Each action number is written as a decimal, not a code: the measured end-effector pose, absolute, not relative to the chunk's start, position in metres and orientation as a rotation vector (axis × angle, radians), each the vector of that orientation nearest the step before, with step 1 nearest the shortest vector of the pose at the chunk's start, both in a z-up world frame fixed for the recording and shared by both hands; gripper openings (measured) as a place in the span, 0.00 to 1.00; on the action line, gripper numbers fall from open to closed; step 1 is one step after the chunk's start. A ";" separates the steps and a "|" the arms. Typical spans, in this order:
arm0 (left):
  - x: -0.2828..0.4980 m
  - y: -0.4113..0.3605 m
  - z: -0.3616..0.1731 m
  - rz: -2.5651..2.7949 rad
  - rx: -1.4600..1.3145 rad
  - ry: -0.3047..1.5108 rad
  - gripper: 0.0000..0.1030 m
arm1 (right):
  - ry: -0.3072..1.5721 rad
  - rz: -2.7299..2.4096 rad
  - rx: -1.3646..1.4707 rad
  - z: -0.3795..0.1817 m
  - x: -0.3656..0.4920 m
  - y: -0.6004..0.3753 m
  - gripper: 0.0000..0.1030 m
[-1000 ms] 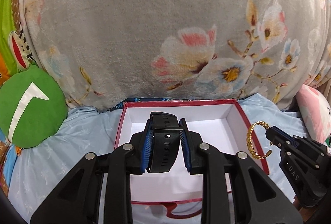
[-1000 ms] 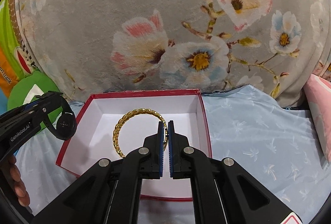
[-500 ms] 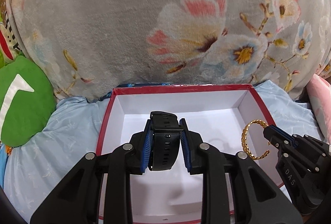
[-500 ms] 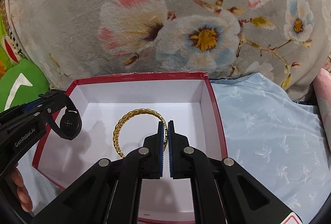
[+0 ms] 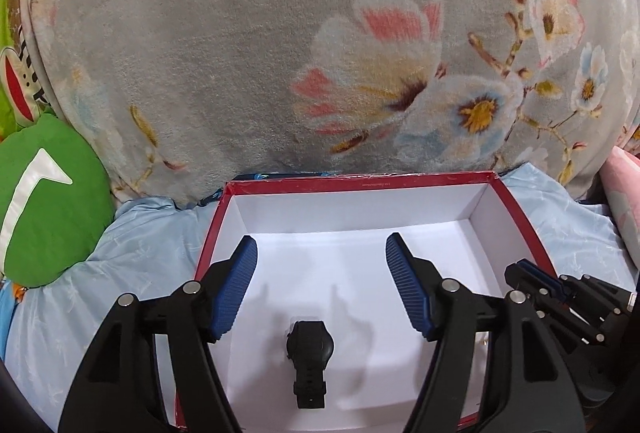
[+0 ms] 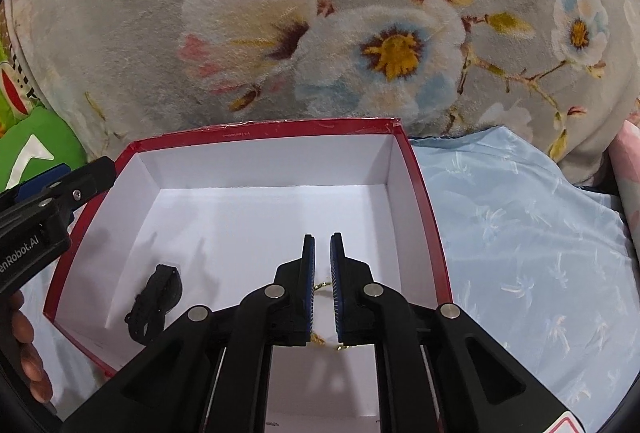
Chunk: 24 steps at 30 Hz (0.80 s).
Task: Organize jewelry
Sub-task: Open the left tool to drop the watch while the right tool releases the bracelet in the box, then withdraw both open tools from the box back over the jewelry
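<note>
Released, the black watch (image 5: 309, 361) now lies in the box (image 5: 360, 185) beneath the spread left claw (image 5: 321, 287).

One watch (image 5: 309, 343), one gold bracelet (image 6: 322, 285), one red box (image 5: 360, 183), two grippers.

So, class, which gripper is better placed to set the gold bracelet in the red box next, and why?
Right. The right gripper has the gold bracelet between its fingers, above the red box. The left gripper is open and empty; the black watch lies in the box.
</note>
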State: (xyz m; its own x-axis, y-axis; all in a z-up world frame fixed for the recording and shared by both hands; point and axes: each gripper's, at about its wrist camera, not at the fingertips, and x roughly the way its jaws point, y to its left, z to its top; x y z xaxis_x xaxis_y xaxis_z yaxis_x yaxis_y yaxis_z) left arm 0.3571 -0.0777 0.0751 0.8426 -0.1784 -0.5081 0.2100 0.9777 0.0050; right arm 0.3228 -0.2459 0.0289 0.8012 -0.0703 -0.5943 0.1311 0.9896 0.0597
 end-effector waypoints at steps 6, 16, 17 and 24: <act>0.348 -0.069 0.077 -0.204 0.040 0.541 0.63 | 0.623 -0.102 0.103 0.035 0.311 -0.245 0.09; 0.306 -0.046 0.088 -0.206 0.037 0.542 0.63 | 0.600 -0.087 0.085 0.051 0.266 -0.232 0.16; 0.301 -0.044 0.088 -0.209 0.037 0.544 0.63 | 0.596 -0.083 0.083 0.053 0.260 -0.230 0.17; 0.258 -0.025 0.085 -0.219 0.024 0.569 0.63 | 0.586 -0.056 0.070 0.059 0.205 -0.212 0.27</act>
